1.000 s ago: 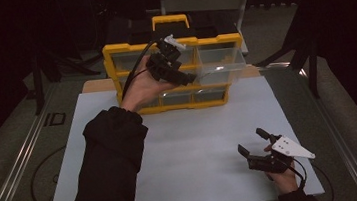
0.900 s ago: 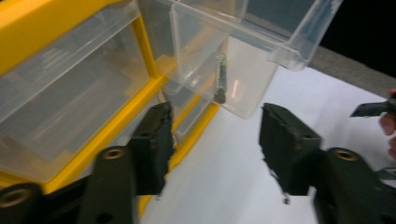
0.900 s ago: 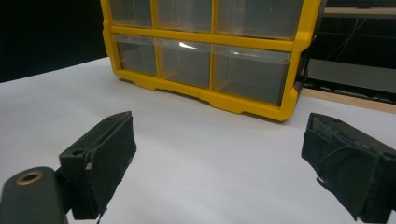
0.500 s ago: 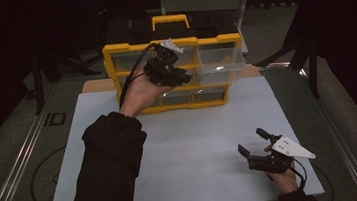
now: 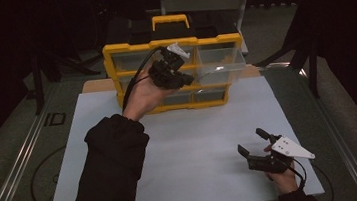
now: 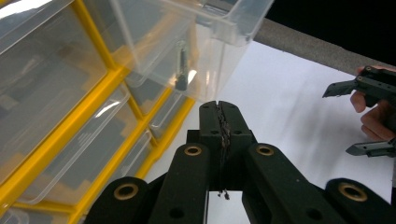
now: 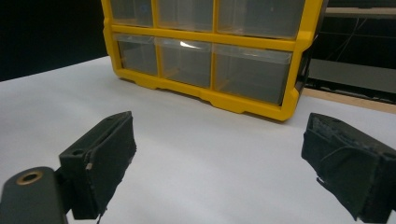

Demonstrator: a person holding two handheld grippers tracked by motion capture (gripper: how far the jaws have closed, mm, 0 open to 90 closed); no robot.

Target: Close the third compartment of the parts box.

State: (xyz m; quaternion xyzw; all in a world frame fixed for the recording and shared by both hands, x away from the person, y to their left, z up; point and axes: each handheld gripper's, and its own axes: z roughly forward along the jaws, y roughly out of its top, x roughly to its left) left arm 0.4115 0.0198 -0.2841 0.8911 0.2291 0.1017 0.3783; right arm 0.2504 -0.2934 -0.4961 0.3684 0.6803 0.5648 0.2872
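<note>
Left tool (image 6: 219,122), pressed together and empty, sits just below the pulled-out clear drawer (image 6: 205,51): likely light, slick, rigid plastic, best gripped at its front lip.

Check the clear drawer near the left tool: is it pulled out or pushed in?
Pulled out. In the left gripper view the clear drawer juts well forward of the yellow organizer, past the other drawer fronts.

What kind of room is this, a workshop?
Probably a recording lab, not a workshop: a white table amid dark surroundings, one yellow drawer organizer, and a person holding the left gripper and right gripper.
</note>
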